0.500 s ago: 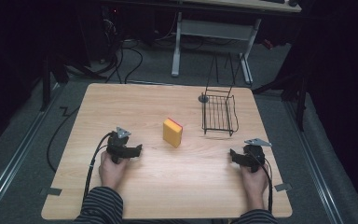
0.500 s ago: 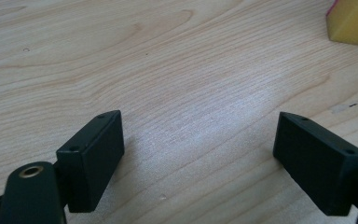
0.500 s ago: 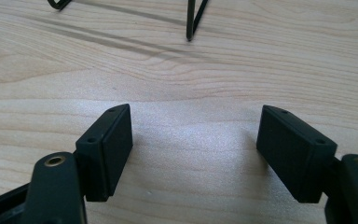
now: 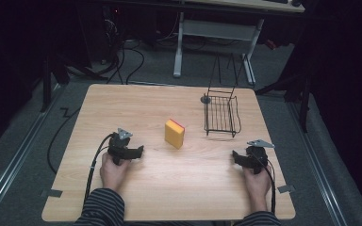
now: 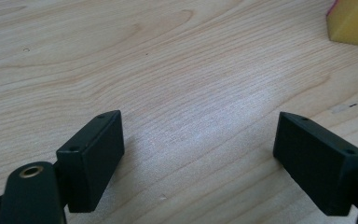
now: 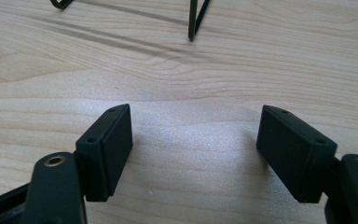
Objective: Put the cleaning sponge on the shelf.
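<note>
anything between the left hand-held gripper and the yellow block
Nothing visible. The left hand-held gripper rests open on the table, and only bare wood lies between it and the block. The wire rack stands off to the block's other side.

My table (image 4: 136,108) is pale wood-grain with a soft sheen. Both tools' jaws look like matt black plastic; the rack (image 4: 221,115) is thin dark wire, the yellow block (image 4: 174,134) matt.

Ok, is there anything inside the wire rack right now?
Nothing lies in the wire rack; the bare table shows through its bars. The yellow sponge stands apart, left of it. The small round base behind its far corner is partly hidden.
</note>
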`<state>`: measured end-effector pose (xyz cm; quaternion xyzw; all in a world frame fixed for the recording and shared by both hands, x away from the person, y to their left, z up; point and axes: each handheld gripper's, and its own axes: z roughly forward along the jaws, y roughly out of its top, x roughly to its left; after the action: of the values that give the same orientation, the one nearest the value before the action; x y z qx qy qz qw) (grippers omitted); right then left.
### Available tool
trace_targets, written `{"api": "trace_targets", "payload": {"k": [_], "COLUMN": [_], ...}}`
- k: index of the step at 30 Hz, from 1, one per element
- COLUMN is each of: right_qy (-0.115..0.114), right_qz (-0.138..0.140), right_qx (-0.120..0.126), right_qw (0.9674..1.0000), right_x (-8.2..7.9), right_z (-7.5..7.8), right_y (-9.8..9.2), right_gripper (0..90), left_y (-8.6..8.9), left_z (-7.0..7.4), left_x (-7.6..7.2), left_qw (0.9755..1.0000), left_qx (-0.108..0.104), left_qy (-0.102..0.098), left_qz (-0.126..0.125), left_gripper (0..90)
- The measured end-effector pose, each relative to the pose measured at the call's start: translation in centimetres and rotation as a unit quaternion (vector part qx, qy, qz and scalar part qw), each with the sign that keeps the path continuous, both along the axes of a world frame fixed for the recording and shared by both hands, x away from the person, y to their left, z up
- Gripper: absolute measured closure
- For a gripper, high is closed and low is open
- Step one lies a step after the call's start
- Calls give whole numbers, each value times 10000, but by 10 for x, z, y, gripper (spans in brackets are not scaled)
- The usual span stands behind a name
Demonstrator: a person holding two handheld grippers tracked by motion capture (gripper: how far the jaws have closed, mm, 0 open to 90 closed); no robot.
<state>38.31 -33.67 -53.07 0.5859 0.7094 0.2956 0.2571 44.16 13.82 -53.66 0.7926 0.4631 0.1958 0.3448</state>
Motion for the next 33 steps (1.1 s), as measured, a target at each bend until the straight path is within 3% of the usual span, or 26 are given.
{"api": "trace_targets", "payload": {"k": [33], "right_qy": [110], "right_qz": [141], "right_qx": [-2], "right_qw": [9998], "right_x": [0], "right_z": [1], "right_y": [2], "right_gripper": [241], "left_y": [0], "left_z": [0], "left_x": [0], "left_qw": [10000], "left_qx": [-13], "left_qy": [8], "left_qz": [-3], "left_gripper": [168]}}
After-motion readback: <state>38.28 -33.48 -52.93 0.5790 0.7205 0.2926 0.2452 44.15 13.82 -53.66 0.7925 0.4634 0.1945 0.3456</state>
